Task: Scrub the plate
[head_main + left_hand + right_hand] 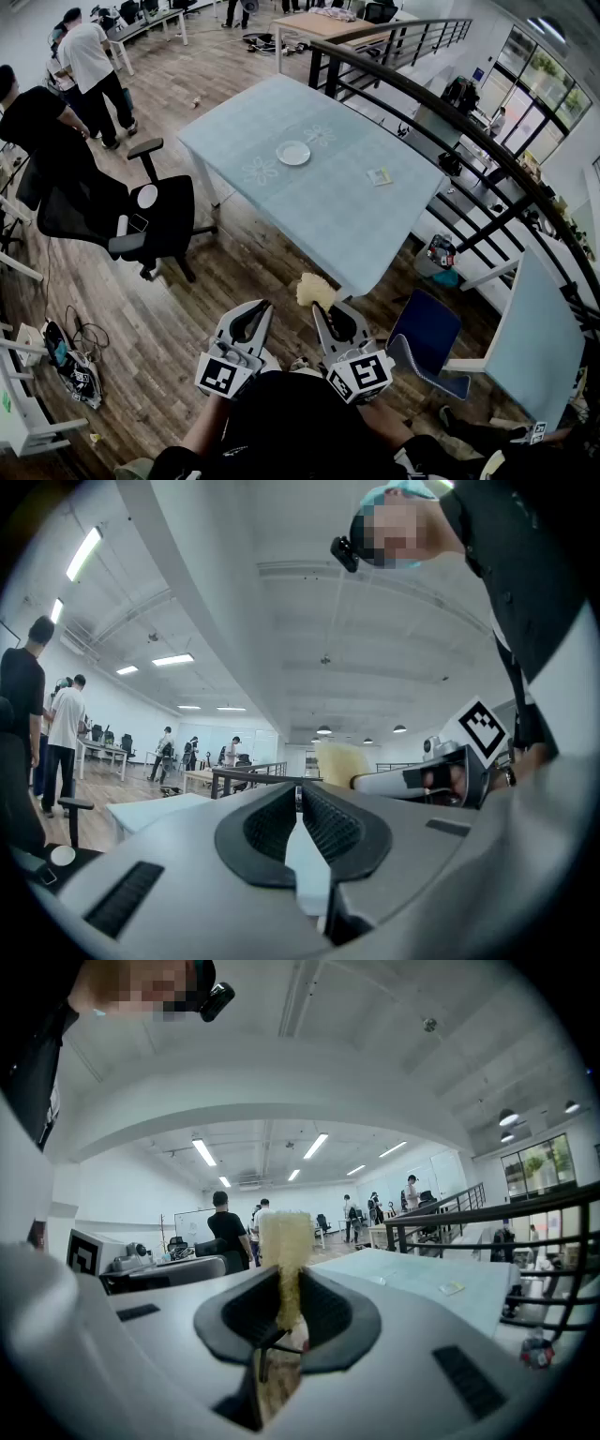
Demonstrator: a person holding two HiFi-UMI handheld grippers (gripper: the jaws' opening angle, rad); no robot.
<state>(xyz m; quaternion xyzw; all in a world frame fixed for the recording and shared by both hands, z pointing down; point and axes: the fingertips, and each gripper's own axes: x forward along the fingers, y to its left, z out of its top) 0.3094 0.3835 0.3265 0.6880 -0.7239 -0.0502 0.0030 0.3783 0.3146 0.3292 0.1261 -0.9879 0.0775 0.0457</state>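
The head view alone shows the 1 white plate (293, 153). It lies on the pale blue worktop (319, 220), well apart from both tongs and beyond their tips. Only the gripper views show the jaw states. There are 2 tongs. The left tongs (299, 797) are clenched on nothing. The right tongs (286, 1283) grasp 1 yellow sponge (285, 1241), which stands up past the jaw tips.

The table (356, 234) stands on a wood floor (225, 281). A pale blue cloth (244, 131) with flower prints covers its top. One white plate (293, 153) lies near the middle. A small flat packet (379, 176) (print too small to read) lies apart from it, nearer one long edge.
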